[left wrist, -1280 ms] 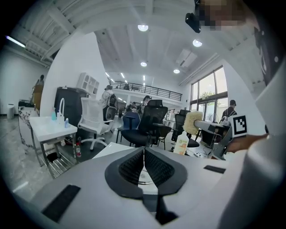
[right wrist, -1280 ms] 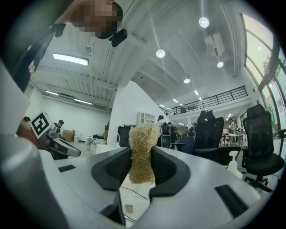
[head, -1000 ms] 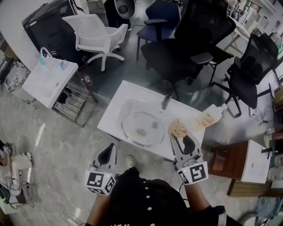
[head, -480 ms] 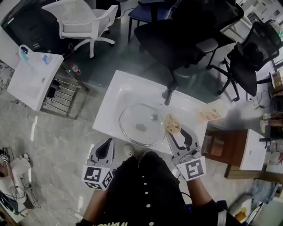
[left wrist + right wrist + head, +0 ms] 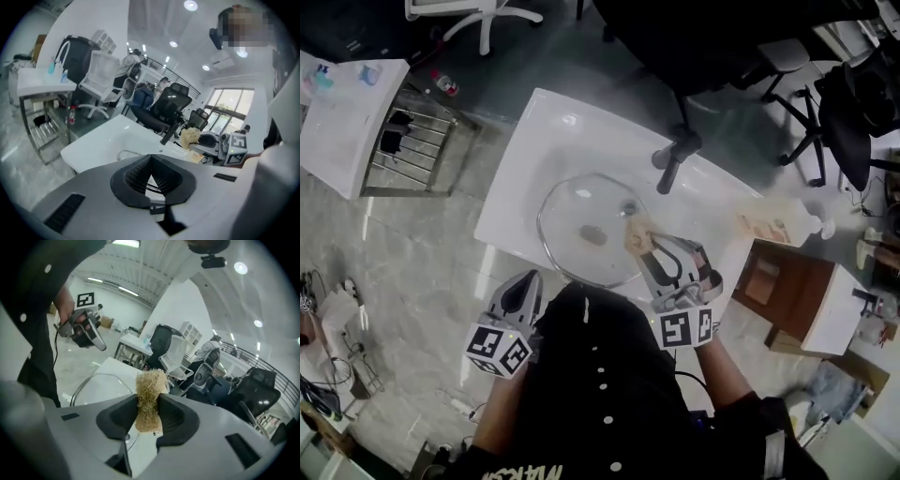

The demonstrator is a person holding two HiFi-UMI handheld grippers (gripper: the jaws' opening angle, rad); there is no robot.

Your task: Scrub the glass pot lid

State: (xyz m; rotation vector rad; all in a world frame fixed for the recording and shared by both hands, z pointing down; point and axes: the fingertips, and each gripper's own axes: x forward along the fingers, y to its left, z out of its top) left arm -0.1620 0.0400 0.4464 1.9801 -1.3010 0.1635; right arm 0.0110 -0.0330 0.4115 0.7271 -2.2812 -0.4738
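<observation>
The right gripper (image 5: 649,253) has dropped toward the sink (image 5: 546,131). Its fingers now grasp a straw-coloured scrubber (image 5: 637,237) over the right rim of the glass pot lid (image 5: 581,239), which lies in the basin. The left gripper (image 5: 525,289), fingers clenched on nothing, hangs off the sink's near edge, apart from the lid.

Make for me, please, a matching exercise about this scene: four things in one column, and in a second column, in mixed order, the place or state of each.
Things
1. glass lid
2. scrubber
3. left tongs
4. tap

Places or states
A. shut, with nothing between them
B. lying on the white sink
C. pinched in the right tongs
D. dark, standing at the far edge of the sink

Right pairs: 1-B, 2-C, 3-A, 4-D
</observation>
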